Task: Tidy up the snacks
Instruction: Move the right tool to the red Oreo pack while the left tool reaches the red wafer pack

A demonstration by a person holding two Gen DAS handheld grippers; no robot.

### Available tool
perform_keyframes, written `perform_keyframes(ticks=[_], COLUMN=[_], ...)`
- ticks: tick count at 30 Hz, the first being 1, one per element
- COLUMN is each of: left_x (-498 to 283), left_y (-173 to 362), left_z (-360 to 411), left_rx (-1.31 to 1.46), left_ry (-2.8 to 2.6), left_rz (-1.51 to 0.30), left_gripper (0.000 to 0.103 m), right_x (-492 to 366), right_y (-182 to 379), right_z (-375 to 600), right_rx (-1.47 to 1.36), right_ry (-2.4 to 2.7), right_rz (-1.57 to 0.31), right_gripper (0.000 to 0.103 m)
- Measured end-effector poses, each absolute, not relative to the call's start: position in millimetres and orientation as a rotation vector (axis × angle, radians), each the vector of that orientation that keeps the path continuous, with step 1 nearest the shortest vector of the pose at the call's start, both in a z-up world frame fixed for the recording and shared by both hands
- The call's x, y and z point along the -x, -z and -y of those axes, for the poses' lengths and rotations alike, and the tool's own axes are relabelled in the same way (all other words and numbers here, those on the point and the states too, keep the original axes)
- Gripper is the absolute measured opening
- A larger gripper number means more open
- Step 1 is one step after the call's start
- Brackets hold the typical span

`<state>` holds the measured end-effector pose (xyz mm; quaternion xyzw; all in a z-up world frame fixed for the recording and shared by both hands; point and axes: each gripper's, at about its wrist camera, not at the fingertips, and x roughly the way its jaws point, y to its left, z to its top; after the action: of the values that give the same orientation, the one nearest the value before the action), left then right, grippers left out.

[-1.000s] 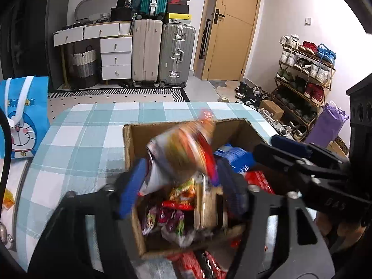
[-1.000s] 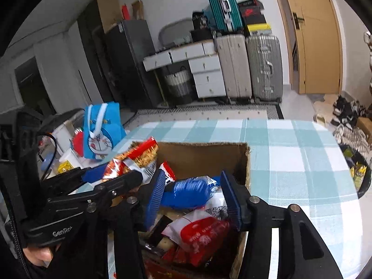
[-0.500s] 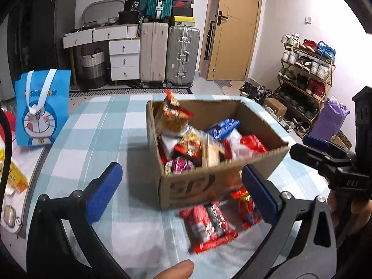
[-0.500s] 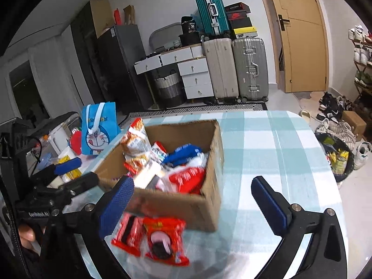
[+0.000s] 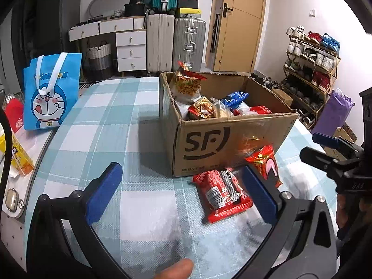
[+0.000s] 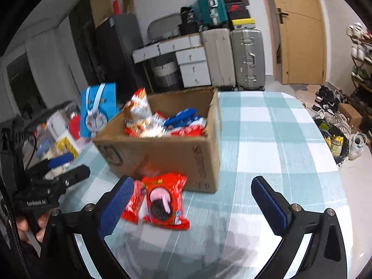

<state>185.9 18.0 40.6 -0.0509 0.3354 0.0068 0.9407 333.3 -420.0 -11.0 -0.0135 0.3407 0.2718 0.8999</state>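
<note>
We are hovering both the left gripper and right gripper released and empty, judging the next grab is the two red foil snack packs lying at 6 o'clock of the brown cardboard box.

A checked tablecloth is covering the table, bearing a cardboard box; two red snack packets are lying just before the box.

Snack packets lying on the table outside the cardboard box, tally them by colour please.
Red packets: 2, one with silver print and one showing a pink-cream cookie
Other colours: 0
Total: 2
</note>
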Motion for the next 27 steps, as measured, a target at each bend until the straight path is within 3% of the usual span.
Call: perform_keyframes(ticks=[27], left_x=[-207], left_y=[-9], left_z=[-3], left_rx=[0.076], left_ry=[-0.009], left_rz=[-0.743], left_gripper=[0.103], right_x=[-347], right_y=[60], right_z=[388], right_rx=[0.083], right_ry=[-0.568], right_rz=[-0.843], right_gripper=[0.103])
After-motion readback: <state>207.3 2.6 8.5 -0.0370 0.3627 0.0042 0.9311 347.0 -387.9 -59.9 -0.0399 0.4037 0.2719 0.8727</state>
